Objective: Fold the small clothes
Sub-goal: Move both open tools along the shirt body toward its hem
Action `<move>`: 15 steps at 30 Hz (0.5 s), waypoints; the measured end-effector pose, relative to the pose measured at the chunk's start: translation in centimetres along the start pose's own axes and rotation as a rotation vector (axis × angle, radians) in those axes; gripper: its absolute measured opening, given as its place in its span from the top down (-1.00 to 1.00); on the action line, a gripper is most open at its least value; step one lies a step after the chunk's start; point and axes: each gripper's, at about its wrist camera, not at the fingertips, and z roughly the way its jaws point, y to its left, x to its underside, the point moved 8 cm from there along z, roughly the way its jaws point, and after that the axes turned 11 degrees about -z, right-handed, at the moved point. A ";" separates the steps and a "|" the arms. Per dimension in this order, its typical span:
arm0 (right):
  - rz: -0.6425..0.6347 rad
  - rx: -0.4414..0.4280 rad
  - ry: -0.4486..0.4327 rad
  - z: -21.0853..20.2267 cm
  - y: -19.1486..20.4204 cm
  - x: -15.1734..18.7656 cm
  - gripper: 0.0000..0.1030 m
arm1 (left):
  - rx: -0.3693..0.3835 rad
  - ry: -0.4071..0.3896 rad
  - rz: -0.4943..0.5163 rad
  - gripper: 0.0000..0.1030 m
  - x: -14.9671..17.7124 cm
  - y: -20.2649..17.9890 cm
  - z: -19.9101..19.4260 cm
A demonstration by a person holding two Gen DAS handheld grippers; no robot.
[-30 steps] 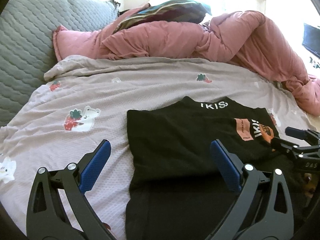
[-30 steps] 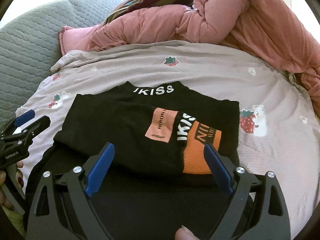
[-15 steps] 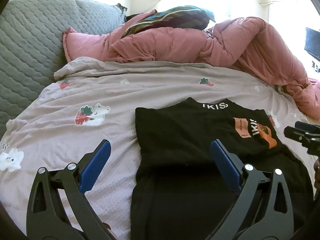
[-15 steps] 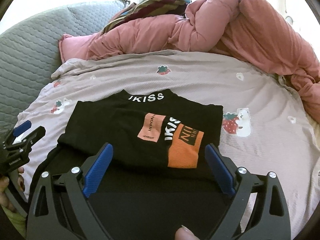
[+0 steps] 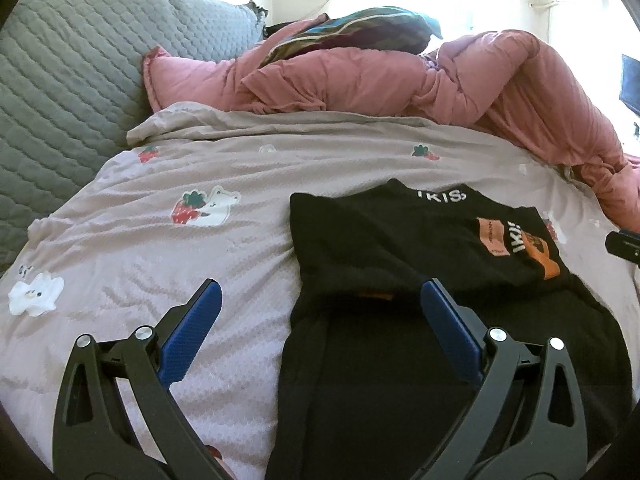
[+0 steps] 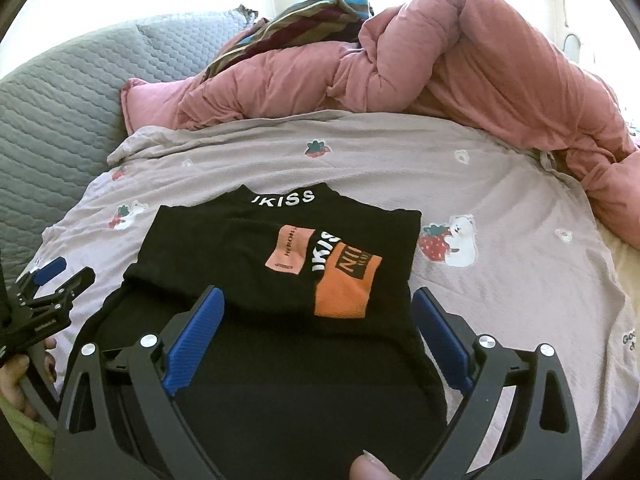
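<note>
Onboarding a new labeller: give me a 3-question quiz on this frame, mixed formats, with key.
1. True or false: the left hand-held gripper is shut on the shirt.
2. Multiple choice: what lies at the far side of the bed, beyond the sheet? A) a pink duvet B) a laundry basket C) a stack of towels
3. Fill in: the white letters on the shirt's collar in the right wrist view end in "____".

Key
1. False: both the left and the right hand-held gripper are open and hold nothing.
2. A, the pink duvet.
3. KISS
</note>
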 end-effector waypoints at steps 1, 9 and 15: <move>0.000 0.001 -0.001 -0.2 -0.1 0.2 -0.83 | -0.001 0.002 0.003 -0.81 0.2 -0.1 -0.2; -0.005 -0.015 0.005 -1.4 0.2 1.5 -0.83 | -0.009 0.031 0.018 -0.81 2.1 -0.1 -1.1; -0.020 -0.029 0.005 -2.1 1.0 2.0 -0.83 | -0.022 0.036 0.032 -0.81 2.9 0.1 -2.0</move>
